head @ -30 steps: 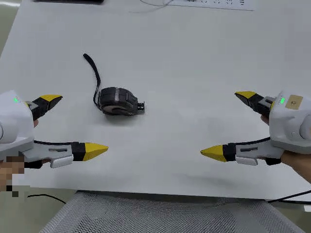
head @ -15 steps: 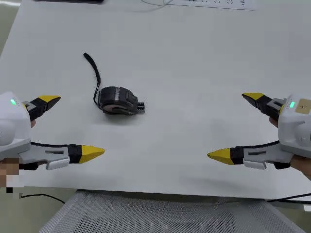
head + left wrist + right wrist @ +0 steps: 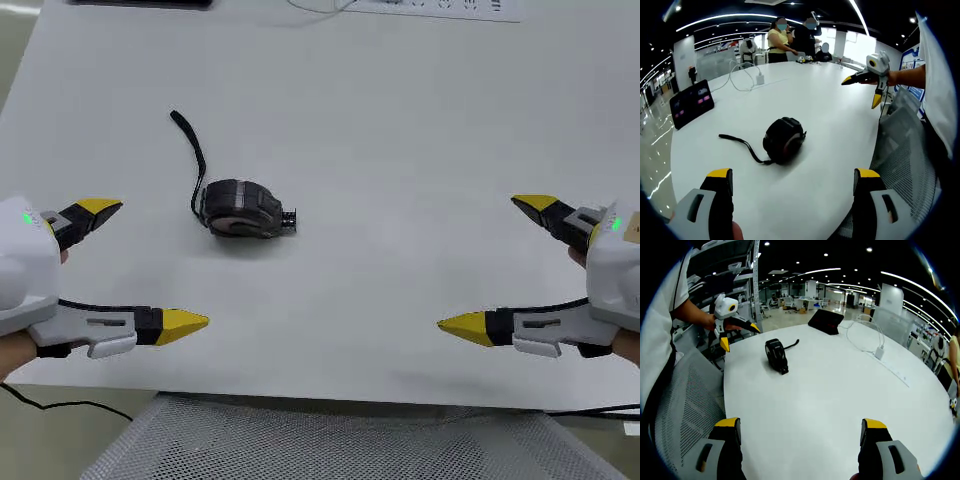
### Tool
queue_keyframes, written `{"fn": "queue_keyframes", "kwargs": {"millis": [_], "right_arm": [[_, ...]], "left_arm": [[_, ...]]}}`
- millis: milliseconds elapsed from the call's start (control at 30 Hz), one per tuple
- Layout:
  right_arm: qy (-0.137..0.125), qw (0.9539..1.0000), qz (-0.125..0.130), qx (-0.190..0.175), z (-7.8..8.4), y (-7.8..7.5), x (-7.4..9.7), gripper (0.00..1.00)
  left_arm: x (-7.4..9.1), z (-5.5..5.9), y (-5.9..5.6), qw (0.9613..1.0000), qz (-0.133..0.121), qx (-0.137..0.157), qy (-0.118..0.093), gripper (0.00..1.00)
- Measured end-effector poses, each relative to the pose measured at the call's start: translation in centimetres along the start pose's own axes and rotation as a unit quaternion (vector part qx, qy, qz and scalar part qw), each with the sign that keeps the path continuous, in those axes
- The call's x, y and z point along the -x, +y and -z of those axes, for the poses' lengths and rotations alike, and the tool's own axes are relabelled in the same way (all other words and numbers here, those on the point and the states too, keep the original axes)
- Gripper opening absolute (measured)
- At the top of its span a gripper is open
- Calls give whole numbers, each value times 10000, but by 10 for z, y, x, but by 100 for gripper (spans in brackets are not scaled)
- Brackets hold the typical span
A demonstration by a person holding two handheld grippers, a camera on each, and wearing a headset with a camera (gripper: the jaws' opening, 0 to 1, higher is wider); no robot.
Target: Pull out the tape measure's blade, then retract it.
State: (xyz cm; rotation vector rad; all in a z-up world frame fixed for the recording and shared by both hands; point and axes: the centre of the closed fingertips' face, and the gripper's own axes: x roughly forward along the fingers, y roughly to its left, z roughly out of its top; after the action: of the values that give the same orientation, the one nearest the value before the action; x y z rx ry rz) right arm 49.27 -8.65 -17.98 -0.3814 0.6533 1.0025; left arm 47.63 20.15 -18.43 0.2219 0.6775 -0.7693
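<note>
So, tape measure lies on white table, left of centre in head view, black strap trailing toward upper left. Left gripper at lower left, right gripper at lower right. Both have jaws spread wide, gripping nothing, well apart from tape measure.

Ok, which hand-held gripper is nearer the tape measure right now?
The left hand-held gripper: the tape measure lies close beyond its open jaws, while the right hand-held gripper sits far across the table.
</note>
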Motion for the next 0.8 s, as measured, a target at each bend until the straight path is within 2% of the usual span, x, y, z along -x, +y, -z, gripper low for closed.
{"fn": "queue_keyframes", "kwargs": {"millis": [233,367,533,567,800], "right_arm": [[9,10000,0,-10,1,0,0,98],[11,10000,-1,-20,2,1,0,98],[21,10000,-9,-33,3,1,0,98],[26,10000,-6,-29,4,0,0,98],[21,10000,-5,-37,4,0,0,98]], "left_arm": [[0,2,0,10000,5,-13,39,99],[1,2,1,10000,4,92,16,99],[1,2,-1,10000,7,70,4,99],[-1,2,-3,9999,91,65,10,99],[-1,2,-1,9999,50,92,-16,99]]}}
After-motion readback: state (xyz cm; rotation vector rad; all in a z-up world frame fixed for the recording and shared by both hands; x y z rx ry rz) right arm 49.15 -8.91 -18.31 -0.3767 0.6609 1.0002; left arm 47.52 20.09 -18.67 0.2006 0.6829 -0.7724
